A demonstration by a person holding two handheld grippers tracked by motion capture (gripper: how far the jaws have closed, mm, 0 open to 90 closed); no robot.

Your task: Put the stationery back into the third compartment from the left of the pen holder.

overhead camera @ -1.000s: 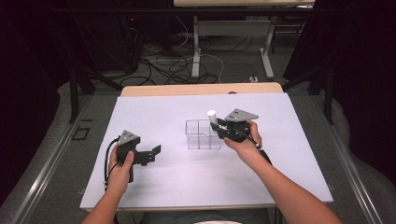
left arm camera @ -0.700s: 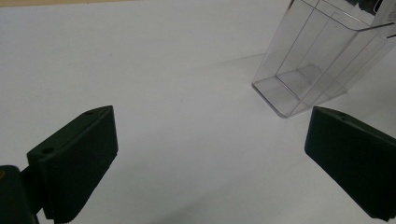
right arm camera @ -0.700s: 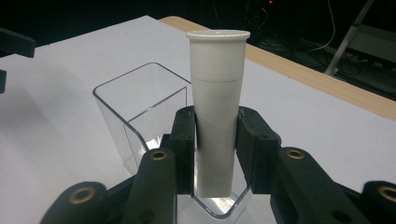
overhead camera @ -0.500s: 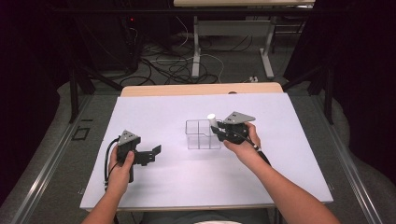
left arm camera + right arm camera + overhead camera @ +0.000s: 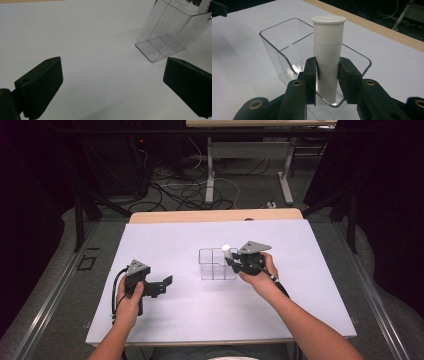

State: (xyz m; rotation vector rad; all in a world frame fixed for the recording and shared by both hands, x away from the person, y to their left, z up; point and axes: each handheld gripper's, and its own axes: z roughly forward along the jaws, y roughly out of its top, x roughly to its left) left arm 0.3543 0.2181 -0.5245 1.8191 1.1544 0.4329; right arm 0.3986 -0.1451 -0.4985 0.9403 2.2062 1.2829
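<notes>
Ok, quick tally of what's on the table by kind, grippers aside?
White tube: 1, clamped upright in the right gripper at the bin's near wall
Clear two-compartment bin: 1
Total: 2

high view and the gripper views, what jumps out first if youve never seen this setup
The white capped tube stands out first: the right tongs are shut on it, upright, over the near compartment of the clear divided container at mid-table. Next is the big white sheet covering the table. The left tongs sit open near its left side, holding nothing.
</notes>
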